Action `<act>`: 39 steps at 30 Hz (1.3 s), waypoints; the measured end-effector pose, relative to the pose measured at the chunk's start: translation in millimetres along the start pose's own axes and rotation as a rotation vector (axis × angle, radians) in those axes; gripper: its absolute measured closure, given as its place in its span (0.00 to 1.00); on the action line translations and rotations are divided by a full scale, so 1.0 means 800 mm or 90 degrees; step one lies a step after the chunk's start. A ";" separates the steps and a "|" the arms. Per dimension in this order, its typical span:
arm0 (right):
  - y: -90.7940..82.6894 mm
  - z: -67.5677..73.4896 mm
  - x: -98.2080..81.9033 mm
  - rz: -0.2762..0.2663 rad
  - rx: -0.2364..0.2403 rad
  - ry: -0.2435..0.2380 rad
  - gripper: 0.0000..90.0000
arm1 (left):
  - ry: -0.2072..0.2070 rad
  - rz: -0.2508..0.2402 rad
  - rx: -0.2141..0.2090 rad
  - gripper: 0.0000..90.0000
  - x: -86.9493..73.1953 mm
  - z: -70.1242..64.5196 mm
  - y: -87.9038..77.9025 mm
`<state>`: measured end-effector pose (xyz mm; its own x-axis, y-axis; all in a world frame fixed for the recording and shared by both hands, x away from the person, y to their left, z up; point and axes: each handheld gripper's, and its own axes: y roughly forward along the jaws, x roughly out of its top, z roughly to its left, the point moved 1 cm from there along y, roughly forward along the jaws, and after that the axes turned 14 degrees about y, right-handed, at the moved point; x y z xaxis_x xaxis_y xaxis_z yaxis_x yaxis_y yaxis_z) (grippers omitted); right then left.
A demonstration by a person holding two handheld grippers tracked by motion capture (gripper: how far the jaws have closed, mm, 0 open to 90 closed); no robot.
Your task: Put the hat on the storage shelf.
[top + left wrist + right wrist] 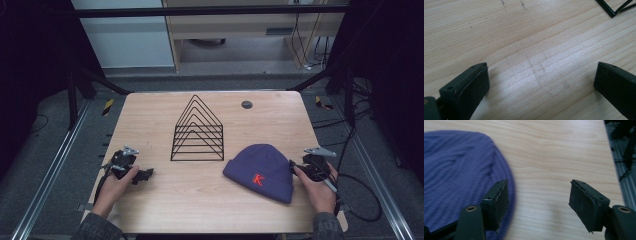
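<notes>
Beanie [461,177] runs off frame beside right gripper [539,202]; fingers apart.

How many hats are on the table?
1. The purple hat with a red K lies near the table's front right, right of the black wire rack and just beside the right gripper. Nothing seems hidden.

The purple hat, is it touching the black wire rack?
Apart. High view shows bare table between the purple hat and the black wire rack.
</notes>
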<state>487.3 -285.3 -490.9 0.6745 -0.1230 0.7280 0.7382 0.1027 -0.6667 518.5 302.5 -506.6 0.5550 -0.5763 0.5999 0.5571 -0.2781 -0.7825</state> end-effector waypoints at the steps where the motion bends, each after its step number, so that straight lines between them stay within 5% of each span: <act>1: -0.001 0.004 0.002 -0.001 0.010 -0.001 0.34 | 0.000 0.000 0.000 0.00 0.000 0.000 0.000; 4: -0.002 0.019 0.012 -0.002 0.034 -0.004 0.29 | 0.000 0.000 0.000 0.00 0.000 0.000 0.000; 9: 0.002 0.048 0.039 0.016 0.042 -0.071 0.23 | 0.001 -0.001 -0.001 0.00 0.000 0.000 0.000; 15: 0.014 0.064 0.072 0.067 0.074 -0.101 0.23 | 0.003 -0.001 -0.003 0.00 0.000 0.000 0.000; 21: 0.035 0.069 0.088 0.113 0.089 -0.099 0.46 | 0.006 -0.003 -0.003 0.00 0.000 0.001 0.000; 24: 0.046 0.072 0.090 0.133 0.111 -0.096 0.47 | 0.007 -0.004 -0.003 0.00 0.000 0.000 0.001; 32: 0.078 0.075 0.084 0.168 0.096 -0.074 0.51 | 0.007 -0.006 -0.004 0.00 0.000 0.000 0.001; 39: 0.088 0.077 0.080 0.185 0.114 -0.057 0.58 | 0.008 -0.006 -0.004 0.00 0.000 0.000 0.001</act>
<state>582.6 -224.9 -481.2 0.8486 0.0224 0.5285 0.4998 0.2935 -0.8149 519.3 302.3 -507.1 0.5418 -0.5829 0.6056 0.5590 -0.2882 -0.7775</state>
